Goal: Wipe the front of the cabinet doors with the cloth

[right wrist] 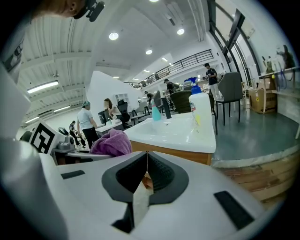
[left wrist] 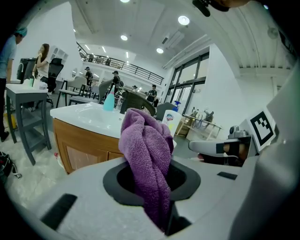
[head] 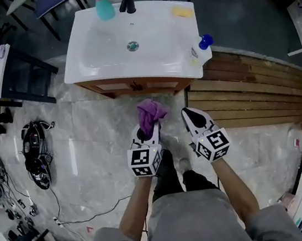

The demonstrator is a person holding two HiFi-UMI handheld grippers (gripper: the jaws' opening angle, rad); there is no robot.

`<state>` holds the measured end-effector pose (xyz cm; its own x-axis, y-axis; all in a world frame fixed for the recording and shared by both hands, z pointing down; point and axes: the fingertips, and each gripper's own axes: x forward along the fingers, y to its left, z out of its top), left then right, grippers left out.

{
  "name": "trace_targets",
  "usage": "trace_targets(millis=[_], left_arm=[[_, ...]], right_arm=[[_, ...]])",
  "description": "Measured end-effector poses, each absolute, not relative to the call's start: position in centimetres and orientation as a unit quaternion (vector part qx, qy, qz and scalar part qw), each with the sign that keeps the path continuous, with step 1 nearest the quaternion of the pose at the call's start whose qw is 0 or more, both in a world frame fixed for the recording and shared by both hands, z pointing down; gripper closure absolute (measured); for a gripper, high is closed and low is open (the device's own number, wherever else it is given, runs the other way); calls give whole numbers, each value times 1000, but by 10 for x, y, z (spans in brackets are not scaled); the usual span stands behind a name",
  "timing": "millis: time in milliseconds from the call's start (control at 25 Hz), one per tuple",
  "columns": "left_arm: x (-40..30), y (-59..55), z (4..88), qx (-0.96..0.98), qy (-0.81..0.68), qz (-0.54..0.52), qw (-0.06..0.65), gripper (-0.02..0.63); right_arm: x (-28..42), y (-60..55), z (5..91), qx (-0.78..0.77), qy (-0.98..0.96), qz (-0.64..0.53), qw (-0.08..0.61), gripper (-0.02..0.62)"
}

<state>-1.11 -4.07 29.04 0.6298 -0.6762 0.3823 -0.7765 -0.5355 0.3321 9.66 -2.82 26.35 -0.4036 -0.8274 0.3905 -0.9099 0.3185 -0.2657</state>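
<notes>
Left claw [head: 149, 129] pinched the cloth [head: 150, 113] at frame centre, just below the cabinet doors [head: 114, 86]; right claw [head: 191, 115], beside it, was pressed together, empty

Left gripper [head: 146, 132] fingers pinch the cloth [head: 151, 111], while right gripper [head: 191, 114] fingers meet, empty.

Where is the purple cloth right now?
In the head view, the purple cloth is clamped in the left gripper, centre frame, just short of the wooden cabinet under the white sink.
</notes>
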Motion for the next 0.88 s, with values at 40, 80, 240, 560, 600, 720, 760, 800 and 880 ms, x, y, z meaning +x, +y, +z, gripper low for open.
trace_targets(millis=[40, 80, 240, 560, 600, 720, 760, 800, 880], left_arm=[[-13, -45, 294, 870, -417, 105, 242, 522], [-16, -49, 299, 869, -418, 105, 242, 522], [-22, -59, 319, 865, -426, 110, 242, 522], [-27, -75, 366, 847, -456, 105, 254, 522], [-26, -77, 373, 843, -461, 103, 256, 522], [-25, -80, 391, 835, -477, 91, 260, 522], [-25, -81, 396, 833, -481, 84, 260, 522], [-24, -82, 400, 831, -486, 77, 261, 523], [-25, -84, 408, 822, -499, 63, 268, 523]], right_arm=[[95, -31, 265, 539, -806, 226, 91, 583], [92, -34, 267, 540, -806, 225, 91, 583], [86, -40, 279, 535, -808, 229, 92, 583], [83, -53, 316, 501, -824, 244, 105, 583], [83, -55, 322, 494, -827, 246, 107, 583], [86, -59, 334, 477, -839, 237, 112, 583], [88, -62, 338, 471, -843, 234, 112, 583], [89, -64, 342, 465, -846, 233, 112, 583], [92, -67, 350, 452, -852, 238, 115, 583]])
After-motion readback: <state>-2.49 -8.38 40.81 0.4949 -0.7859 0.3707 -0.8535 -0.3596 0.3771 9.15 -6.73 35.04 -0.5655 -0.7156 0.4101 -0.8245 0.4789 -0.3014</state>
